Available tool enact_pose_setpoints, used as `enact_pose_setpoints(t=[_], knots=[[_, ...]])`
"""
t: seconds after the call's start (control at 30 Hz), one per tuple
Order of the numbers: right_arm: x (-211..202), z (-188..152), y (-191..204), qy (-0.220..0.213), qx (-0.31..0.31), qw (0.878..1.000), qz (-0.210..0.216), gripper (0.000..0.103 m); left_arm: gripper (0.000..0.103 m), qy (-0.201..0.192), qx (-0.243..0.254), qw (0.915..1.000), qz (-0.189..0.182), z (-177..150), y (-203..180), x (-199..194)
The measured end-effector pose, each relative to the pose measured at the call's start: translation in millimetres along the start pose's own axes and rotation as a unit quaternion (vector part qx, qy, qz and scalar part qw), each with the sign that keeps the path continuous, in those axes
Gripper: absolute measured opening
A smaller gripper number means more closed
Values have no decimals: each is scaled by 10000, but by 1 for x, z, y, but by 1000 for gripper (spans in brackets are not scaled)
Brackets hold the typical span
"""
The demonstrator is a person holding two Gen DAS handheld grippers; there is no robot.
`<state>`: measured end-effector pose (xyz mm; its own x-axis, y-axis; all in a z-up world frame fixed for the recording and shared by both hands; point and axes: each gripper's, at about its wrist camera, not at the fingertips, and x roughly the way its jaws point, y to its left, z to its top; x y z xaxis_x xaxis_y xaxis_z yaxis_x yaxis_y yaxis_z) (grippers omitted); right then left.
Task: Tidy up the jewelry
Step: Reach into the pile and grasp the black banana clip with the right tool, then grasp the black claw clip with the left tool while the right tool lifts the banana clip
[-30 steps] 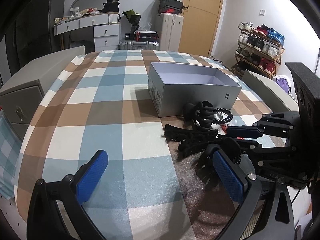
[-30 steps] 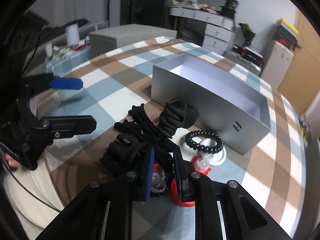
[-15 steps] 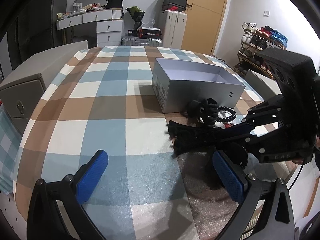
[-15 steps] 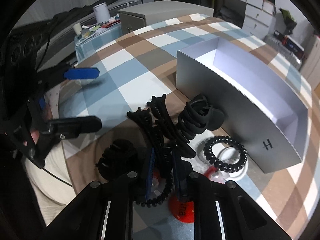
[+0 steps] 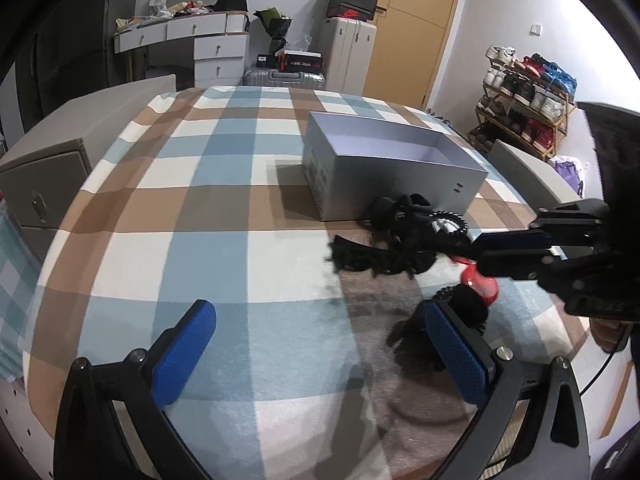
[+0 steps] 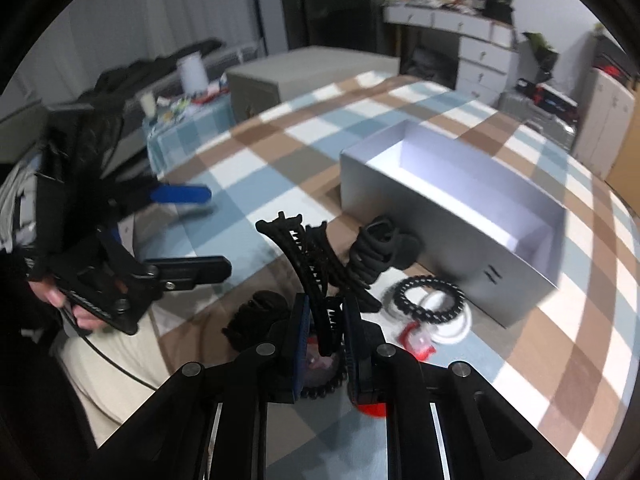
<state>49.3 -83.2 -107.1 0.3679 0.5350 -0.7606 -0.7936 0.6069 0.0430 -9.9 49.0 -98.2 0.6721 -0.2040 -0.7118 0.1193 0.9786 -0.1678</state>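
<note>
Over checked cloth (image 6: 248, 168), hair clip (image 6: 308, 264) lengthwise away.

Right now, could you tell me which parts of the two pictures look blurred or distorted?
Left wrist view: fisheye bends the checked table edge; the black hair clips smear slightly. Right wrist view: the grey box and left gripper look motion-blurred; the held long clip stays sharper.
</note>
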Motion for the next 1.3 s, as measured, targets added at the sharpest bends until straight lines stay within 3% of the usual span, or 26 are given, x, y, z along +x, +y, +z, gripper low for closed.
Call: enact_pose_setpoints(t=[0.1, 0.23, 0.33, 0.53, 0.93, 1.0, 1.17, 1.3], knots=[[-22, -10, -7, -481, 423, 9979, -94, 15, 102, 61, 71, 9998, -158, 1, -7, 1], [-50, -30, -20, -1171, 1188, 9855, -309, 15, 102, 197, 172, 9971, -717, 6, -23, 5], [-61, -44, -27, -1488, 1629, 9748, -322, 15, 102, 369, 298, 9945, -932, 9, -37, 15], [-70, -63, -31, -1785, 2104, 9608, -283, 16, 102, 960, 498, 9888, -1024, 12, -57, 38], [-61, -80, -37, -1724, 2298, 9577, -125, 16, 98, 1064, 484, 9876, -1051, 2, -47, 30], [-60, -82, -36, -1729, 2309, 9574, -102, 16, 92, 1045, 602, 9869, -1070, 2, -51, 34], [-61, -83, -34, -1743, 2339, 9565, -83, 16, 47, 1039, 938, 9843, -1077, 5, -53, 34], [-61, -83, -33, -1728, 2357, 9563, -82, 16, 47, 1015, 913, 9841, -1136, 5, -49, 32]])
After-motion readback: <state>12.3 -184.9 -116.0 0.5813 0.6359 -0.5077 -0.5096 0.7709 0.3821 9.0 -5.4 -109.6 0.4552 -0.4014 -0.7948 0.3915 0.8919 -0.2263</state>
